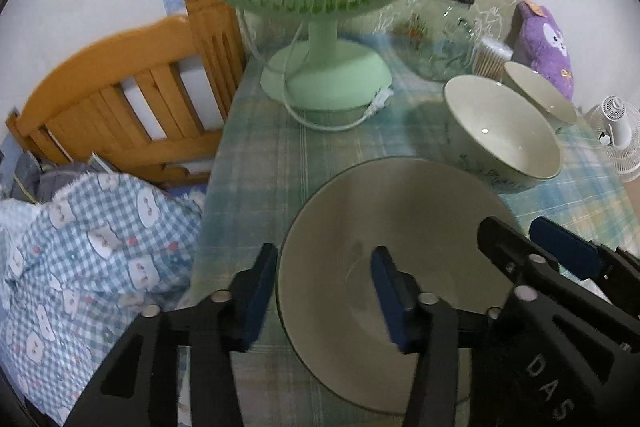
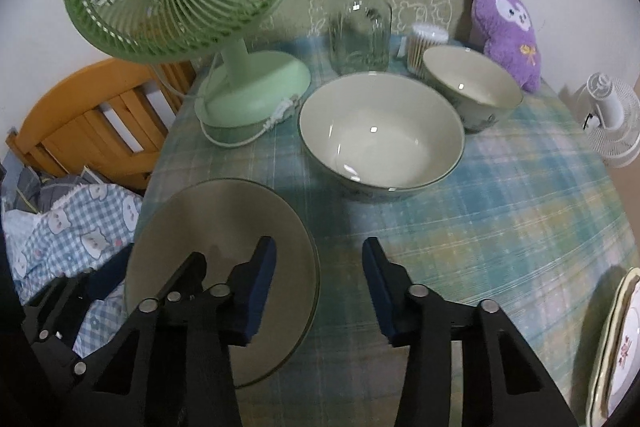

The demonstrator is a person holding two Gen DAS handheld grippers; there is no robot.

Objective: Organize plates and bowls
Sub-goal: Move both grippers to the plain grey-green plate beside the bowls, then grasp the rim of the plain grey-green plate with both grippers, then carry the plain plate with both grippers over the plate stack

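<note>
A round pale green plate [image 1: 360,219] [image 2: 224,227] lies flat on the plaid tablecloth [image 2: 480,219] near its left front edge. My left gripper [image 1: 324,297] straddles the plate's left rim, one finger outside it and one over the plate, with a clear gap between the pads. My right gripper [image 2: 320,287] straddles the plate's right rim the same way, pads apart. Each gripper shows in the other's view: the right gripper [image 1: 528,243] and the left gripper [image 2: 148,275]. Behind the plate stand a large cream bowl [image 2: 380,135] [image 1: 500,131] and a smaller bowl [image 2: 472,83] [image 1: 536,91].
A green desk fan [image 2: 252,91] stands at the back left, with a glass jar [image 2: 360,27], a cotton swab tub [image 2: 424,47] and a purple plush toy [image 2: 508,27] along the back. Stacked patterned plates [image 2: 616,339] sit at the right front. A wooden headboard [image 1: 120,87] and checked bedding [image 1: 80,247] lie left of the table.
</note>
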